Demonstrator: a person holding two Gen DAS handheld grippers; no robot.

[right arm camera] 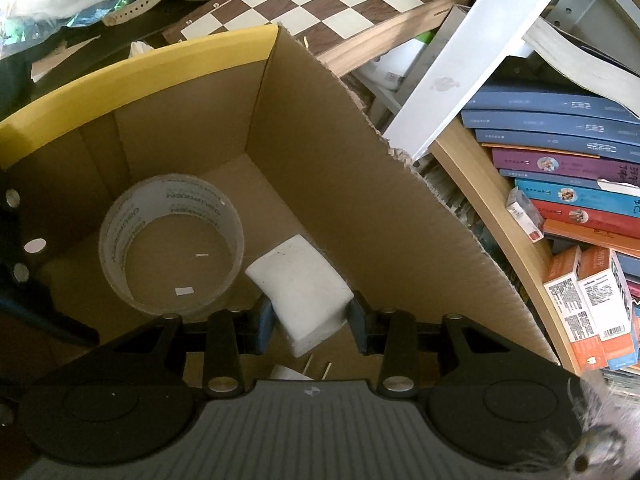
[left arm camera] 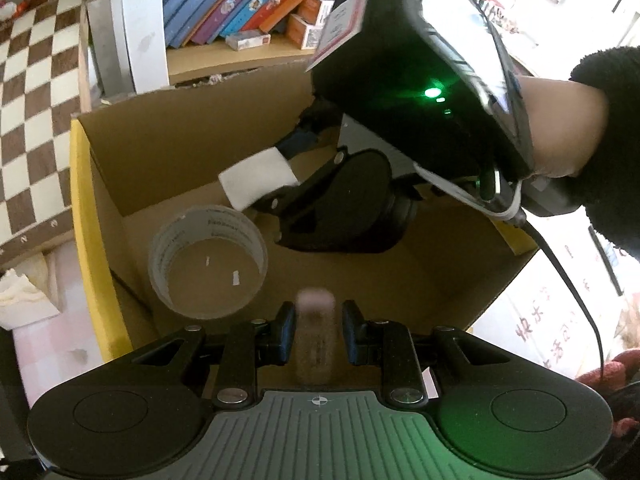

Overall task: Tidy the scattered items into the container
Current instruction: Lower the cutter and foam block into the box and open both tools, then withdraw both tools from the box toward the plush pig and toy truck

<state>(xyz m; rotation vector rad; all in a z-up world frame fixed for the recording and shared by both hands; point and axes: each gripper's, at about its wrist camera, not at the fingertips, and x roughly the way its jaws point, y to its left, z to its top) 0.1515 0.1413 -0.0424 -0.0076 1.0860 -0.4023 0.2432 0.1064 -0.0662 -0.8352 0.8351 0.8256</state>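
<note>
Both grippers hung over the open cardboard box [right arm camera: 320, 152], which had a yellow band along one rim. The right gripper [right arm camera: 312, 322] held a white foam block [right arm camera: 300, 288] between its blue-padded fingers [right arm camera: 265, 326], the pads pressed against the block's two sides, fingers spread only as wide as the block. The block sat above the box floor near the corner beside the torn wall, next to a roll of clear tape [right arm camera: 172, 244] lying flat on the floor by the yellow-rimmed wall.

In the left wrist view, the left gripper [left arm camera: 318, 338] had its fingers [left arm camera: 286, 334] set narrow around a small blurred pinkish cylinder [left arm camera: 316, 340]; it looked as if the pads were just clear of it, though the blur made contact hard to judge. The tape roll [left arm camera: 208, 260] lay below and ahead of it, and the white block [left arm camera: 258, 182] showed in the other gripper's tips further in
</note>
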